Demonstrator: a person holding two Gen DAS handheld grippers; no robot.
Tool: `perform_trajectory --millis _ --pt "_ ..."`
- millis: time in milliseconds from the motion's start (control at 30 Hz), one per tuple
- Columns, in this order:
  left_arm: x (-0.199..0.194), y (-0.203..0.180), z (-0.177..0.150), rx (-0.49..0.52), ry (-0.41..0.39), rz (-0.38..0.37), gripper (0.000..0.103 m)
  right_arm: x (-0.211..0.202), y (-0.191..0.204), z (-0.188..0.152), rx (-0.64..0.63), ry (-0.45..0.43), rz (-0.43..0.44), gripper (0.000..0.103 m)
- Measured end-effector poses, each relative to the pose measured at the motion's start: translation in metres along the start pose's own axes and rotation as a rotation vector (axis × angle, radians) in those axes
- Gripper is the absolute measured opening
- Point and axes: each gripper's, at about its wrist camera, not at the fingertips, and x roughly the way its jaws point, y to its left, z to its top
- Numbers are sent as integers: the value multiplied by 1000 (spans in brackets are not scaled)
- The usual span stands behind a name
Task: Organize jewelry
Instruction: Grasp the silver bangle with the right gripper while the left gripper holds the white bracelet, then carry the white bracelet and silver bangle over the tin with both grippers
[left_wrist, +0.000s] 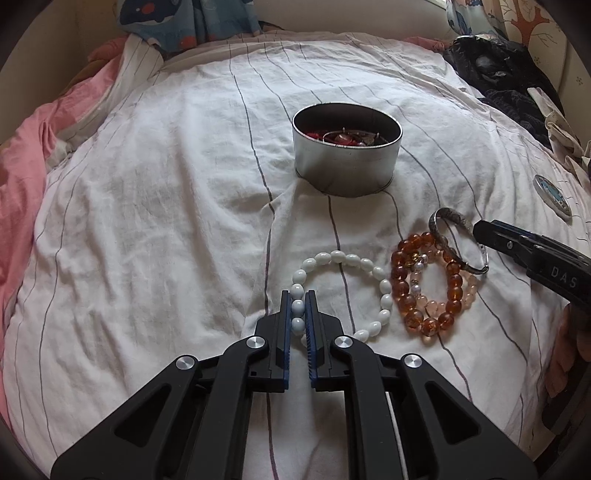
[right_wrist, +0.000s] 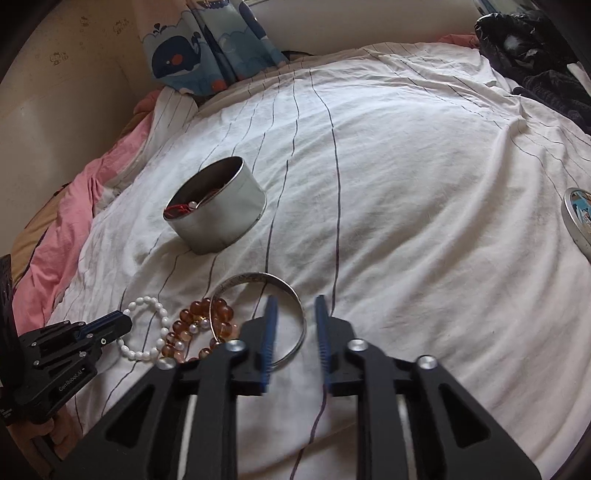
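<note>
A white bead bracelet (left_wrist: 364, 264) lies on the striped bedsheet; my left gripper (left_wrist: 297, 295) is shut on its near-left beads. It also shows in the right wrist view (right_wrist: 147, 301). Next to it lie an amber bead bracelet (left_wrist: 406, 273), a pale pink bead bracelet (left_wrist: 434, 306) and a silver bangle (left_wrist: 443, 242). My right gripper (right_wrist: 295, 301) is open, its jaws either side of the bangle's (right_wrist: 258, 277) near-right rim. A round metal tin (left_wrist: 345, 166) holding red jewelry stands farther back, also seen in the right wrist view (right_wrist: 218, 214).
A round tin lid (left_wrist: 552, 197) lies at the right on the sheet, also in the right wrist view (right_wrist: 578, 218). Dark clothing (left_wrist: 495, 70) is piled at the back right. A pink blanket (left_wrist: 22, 177) lies along the left edge. A whale-print cloth (right_wrist: 207, 44) hangs behind.
</note>
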Motion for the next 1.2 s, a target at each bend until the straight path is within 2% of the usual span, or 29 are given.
perform_trajectory --millis 67,100,167,200,233,433,667,1200 --pt "5 0 -2 4 5 2 8 5 2 -2 -23 20 -26 40" --pt "6 0 -3 5 5 5 8 9 3 -3 -31 36 -37 36" --pt "9 -1 -4 3 3 14 8 13 3 -4 -41 54 -37 21" --pt "9 -3 -4 11 0 22 7 13 4 -4 -44 59 -30 7" --pt "7 -4 -4 17 -10 22 7 12 4 -5 -45 54 -18 5" --pt "-29 -11 9 6 -134 -26 7 -14 10 2 -45 -64 42 4" --pt "-58 -18 33 4 -225 -49 7 -42 23 20 -70 -183 76 4" --pt "-72 -30 73 21 -325 -61 7 -42 31 53 -108 -237 50 4"
